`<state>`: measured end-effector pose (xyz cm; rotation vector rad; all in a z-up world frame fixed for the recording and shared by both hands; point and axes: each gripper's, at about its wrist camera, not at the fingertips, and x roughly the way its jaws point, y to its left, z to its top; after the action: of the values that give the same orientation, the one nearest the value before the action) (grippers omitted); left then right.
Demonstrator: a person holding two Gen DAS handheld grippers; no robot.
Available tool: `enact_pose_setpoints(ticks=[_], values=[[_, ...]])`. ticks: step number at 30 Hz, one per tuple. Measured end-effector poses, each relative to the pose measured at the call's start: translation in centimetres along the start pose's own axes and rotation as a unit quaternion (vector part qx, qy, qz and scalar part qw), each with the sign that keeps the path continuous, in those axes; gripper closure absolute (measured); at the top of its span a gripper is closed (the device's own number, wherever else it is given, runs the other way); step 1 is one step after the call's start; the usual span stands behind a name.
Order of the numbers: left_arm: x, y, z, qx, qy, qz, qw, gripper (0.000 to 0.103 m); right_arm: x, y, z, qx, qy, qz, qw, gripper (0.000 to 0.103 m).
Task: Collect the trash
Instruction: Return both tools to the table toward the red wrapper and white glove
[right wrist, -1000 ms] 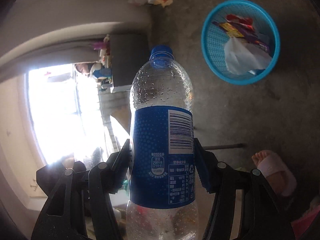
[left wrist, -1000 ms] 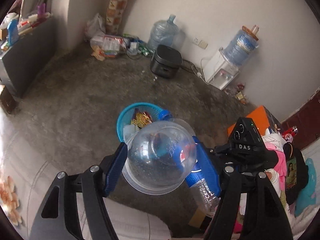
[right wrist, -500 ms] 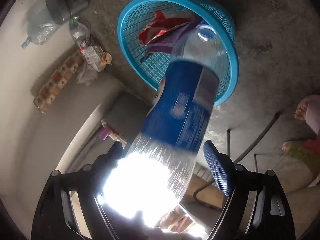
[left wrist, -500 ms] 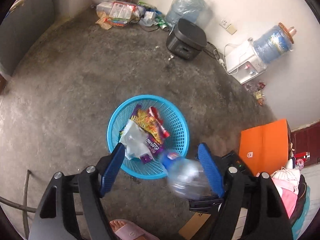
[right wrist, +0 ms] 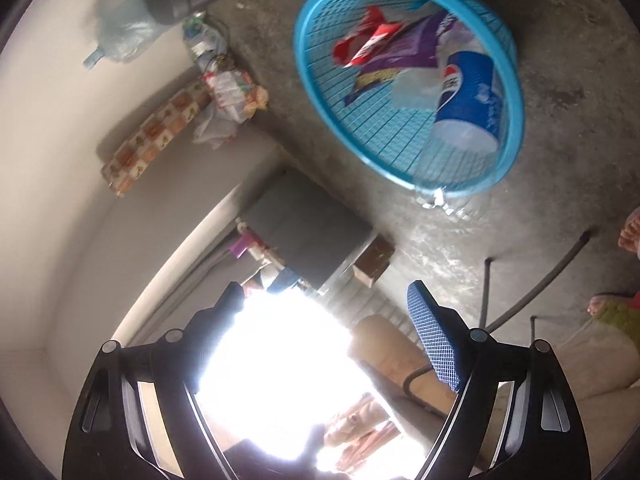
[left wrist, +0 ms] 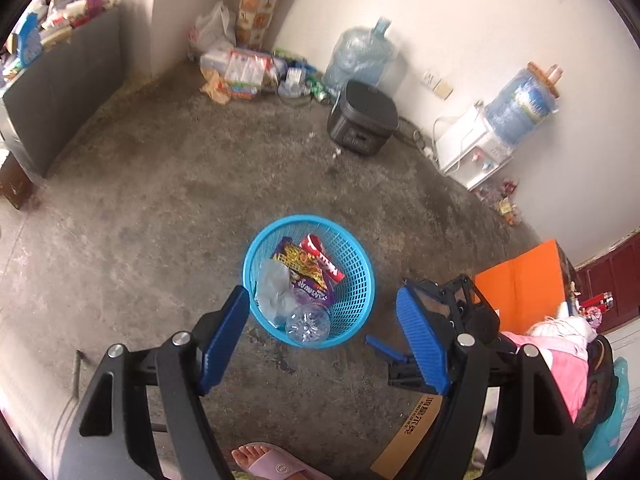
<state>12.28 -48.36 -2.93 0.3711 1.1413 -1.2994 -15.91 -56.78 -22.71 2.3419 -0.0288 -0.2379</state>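
The plastic bottle (left wrist: 308, 322) lies in the blue basket (left wrist: 362, 308), at 6 o'clock inside it, next to a purple snack bag (left wrist: 306, 276) and a red wrapper (left wrist: 322, 258). The basket sits on the floor (left wrist: 160, 220). The left hand-held gripper (left wrist: 320, 344) is open wide with nothing in it. The right hand-held gripper (right wrist: 332, 336) is open and empty too. I think the drop is done. A good next step: lift both away without bumping the rim, then look for more trash, maybe the pile (left wrist: 240, 72) by the wall at 11 o'clock.
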Motion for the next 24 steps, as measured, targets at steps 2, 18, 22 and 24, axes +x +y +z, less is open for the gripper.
enact_pose_setpoints(ticks=[2,18,22,24], values=[[-2.5,0.2,-1.1,-0.003,-0.019,0.001,0.9998,0.029,-0.2,-0.2,-0.7,-0.006,0.006,0.004,1.0,0.023],[-21.3,5.2,-17.0,-0.093,-0.166,0.089,0.9778,0.029,-1.5,3.8,-8.9,-0.21,0.08,-0.09,0.97,0.023],[-24.9,7.9,-21.0,-0.15,-0.205,0.12,0.9598,0.029,1.5,5.0,-12.1,-0.259,0.11,-0.127,0.951,0.023],[-26.5,9.0,-22.8,-0.171,-0.226,0.131,0.95,0.029,3.6,5.4,-14.5,-0.29,0.135,-0.15,0.936,0.023]])
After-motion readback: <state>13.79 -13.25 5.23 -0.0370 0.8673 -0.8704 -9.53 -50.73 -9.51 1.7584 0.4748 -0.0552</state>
